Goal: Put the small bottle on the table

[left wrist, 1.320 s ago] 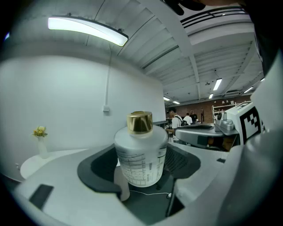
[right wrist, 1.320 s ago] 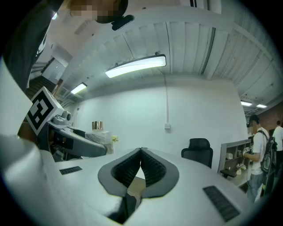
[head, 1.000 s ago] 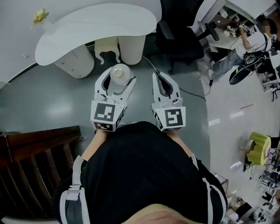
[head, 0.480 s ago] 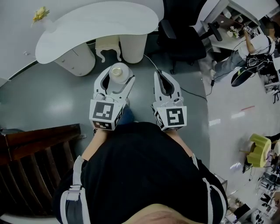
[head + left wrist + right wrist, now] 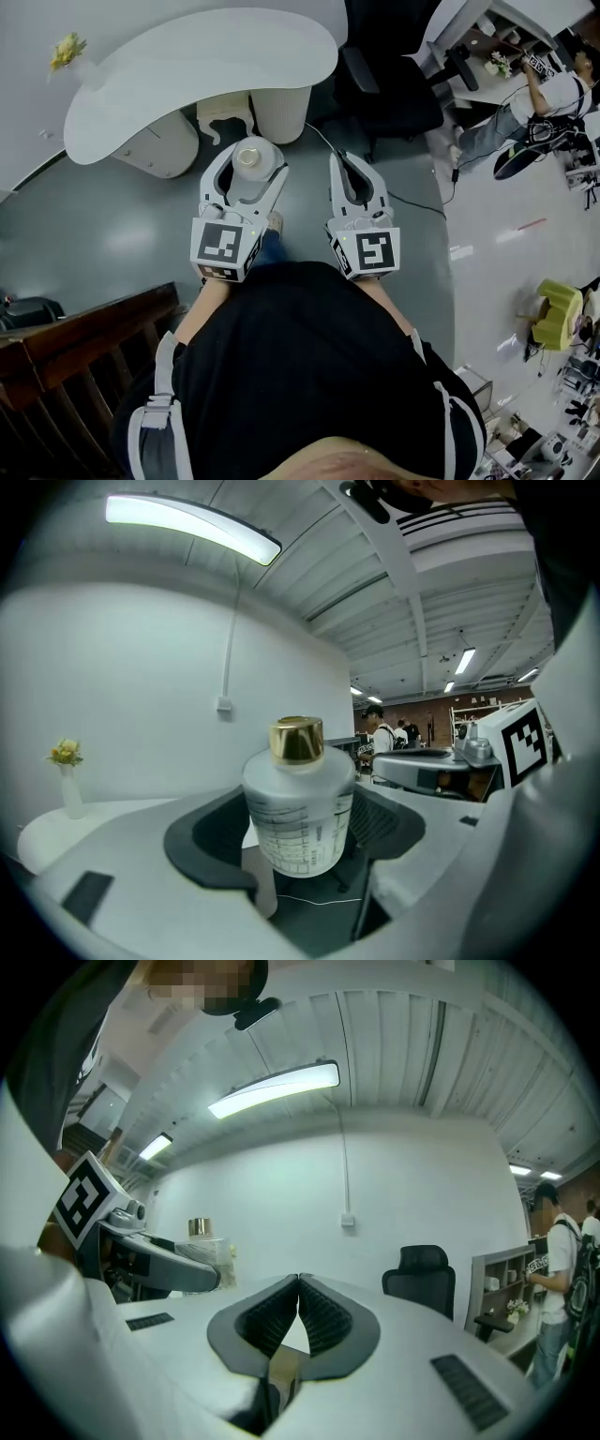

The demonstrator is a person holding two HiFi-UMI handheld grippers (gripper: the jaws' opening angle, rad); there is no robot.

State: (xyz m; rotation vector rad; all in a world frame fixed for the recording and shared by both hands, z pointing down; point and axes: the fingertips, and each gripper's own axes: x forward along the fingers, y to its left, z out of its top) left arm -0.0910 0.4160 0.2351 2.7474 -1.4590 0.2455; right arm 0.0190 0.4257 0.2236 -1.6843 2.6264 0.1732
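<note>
There are two claws, one small bottle, one curved white bench, one vase of yellow flowers at the bench's far left end, and one black office chair beyond the bench's right end.

The left claw is partly open, its two padded jaws pressed against the sides of the small bottle. The bottle is frosted white with printed markings and a gold cap, and it stands upright between the jaws. It is not on the bench: in the head view it hangs above the grey floor, just short of the bench's near edge.

The right claw is closed. Its ribbed pads meet at the tips with nothing between them.

Both claws are held out in front of the person's black-shirted body, side by side and a little apart. Both point forward toward the bench, marker cubes nearest the body. The forearms show bare just behind the cubes.
</note>
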